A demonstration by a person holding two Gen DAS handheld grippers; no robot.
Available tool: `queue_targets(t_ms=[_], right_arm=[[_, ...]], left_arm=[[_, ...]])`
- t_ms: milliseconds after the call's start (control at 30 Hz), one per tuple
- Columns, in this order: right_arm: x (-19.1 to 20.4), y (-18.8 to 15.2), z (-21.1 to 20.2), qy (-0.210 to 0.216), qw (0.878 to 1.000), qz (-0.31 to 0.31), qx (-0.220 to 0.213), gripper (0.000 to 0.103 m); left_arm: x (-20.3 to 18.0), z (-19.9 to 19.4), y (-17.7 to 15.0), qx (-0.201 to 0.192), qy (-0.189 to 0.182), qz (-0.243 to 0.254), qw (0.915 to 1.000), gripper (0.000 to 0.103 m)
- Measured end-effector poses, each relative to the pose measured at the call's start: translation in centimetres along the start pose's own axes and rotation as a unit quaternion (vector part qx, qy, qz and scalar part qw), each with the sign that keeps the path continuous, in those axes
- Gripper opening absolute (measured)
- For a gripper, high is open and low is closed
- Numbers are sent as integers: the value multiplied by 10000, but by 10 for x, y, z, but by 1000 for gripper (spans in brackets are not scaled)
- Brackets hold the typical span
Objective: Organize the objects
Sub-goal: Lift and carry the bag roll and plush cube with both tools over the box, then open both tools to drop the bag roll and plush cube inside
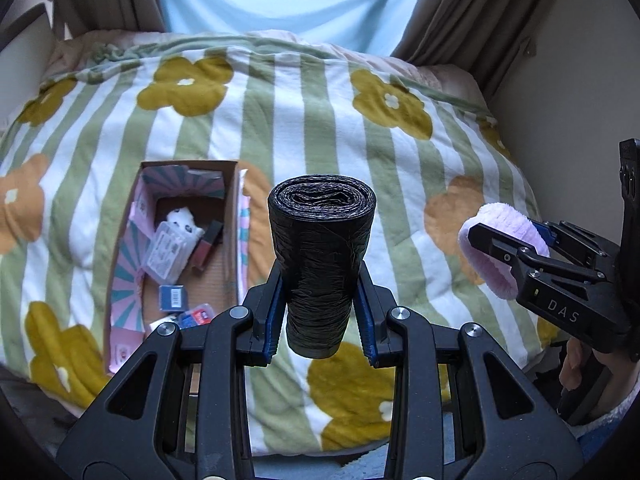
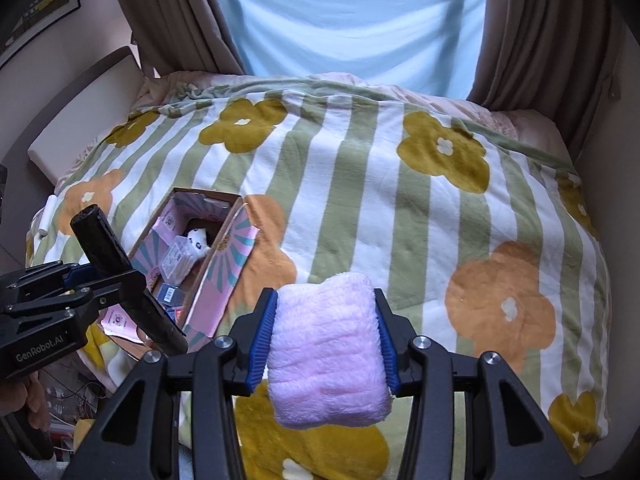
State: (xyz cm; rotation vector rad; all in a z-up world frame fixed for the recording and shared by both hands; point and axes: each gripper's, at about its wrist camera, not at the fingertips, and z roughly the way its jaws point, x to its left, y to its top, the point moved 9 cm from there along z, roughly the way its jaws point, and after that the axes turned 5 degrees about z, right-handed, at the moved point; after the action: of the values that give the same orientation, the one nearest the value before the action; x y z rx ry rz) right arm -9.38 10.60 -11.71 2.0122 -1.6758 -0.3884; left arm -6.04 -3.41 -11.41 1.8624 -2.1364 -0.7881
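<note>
My left gripper (image 1: 320, 308) is shut on a black roll of bin bags (image 1: 322, 260), held upright above the flowered blanket. Seen from the right wrist, the same roll (image 2: 120, 272) slants across the left gripper (image 2: 112, 280), just in front of the cardboard box. My right gripper (image 2: 326, 336) is shut on a folded pink fluffy cloth (image 2: 326, 348); in the left wrist view that cloth (image 1: 494, 252) sits at the far right in the right gripper (image 1: 480, 236). The open cardboard box (image 1: 230, 208) with pink patterned lining lies left of the roll and holds several small items.
A striped blanket with yellow and orange flowers (image 2: 380, 200) covers the bed. Brown curtains (image 2: 536, 32) frame a pale blue window blind behind it. A white headboard ledge (image 2: 80, 120) runs along the left. Cluttered floor (image 2: 68, 404) shows below the bed's near left corner.
</note>
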Motion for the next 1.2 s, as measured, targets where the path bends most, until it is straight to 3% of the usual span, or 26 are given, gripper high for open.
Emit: queue_targets(t_ms=[267, 533, 967, 1100, 1133, 1167, 1200], right_arm=[[85, 21, 23, 380, 9985, -391, 73, 42], [145, 40, 75, 474, 9966, -600, 315, 42], [190, 60, 168, 432, 9946, -676, 661, 42], [198, 66, 190, 677, 9927, -600, 798, 42], [200, 67, 197, 765, 9917, -570, 860, 44], [202, 68, 205, 828, 9909, -528, 918, 46], [203, 69, 213, 856, 9902, -484, 996, 56]], left_arm=[[78, -14, -17, 110, 258, -288, 9992, 29], [140, 8, -38, 434, 259, -390, 9980, 29], [180, 63, -40, 821, -103, -239, 9963, 29], [185, 73, -34, 803, -53, -203, 9966, 29], [186, 76, -33, 817, 24, -129, 9966, 31], [185, 79, -32, 833, 69, -30, 9965, 44], [183, 82, -31, 843, 47, 67, 9964, 60]])
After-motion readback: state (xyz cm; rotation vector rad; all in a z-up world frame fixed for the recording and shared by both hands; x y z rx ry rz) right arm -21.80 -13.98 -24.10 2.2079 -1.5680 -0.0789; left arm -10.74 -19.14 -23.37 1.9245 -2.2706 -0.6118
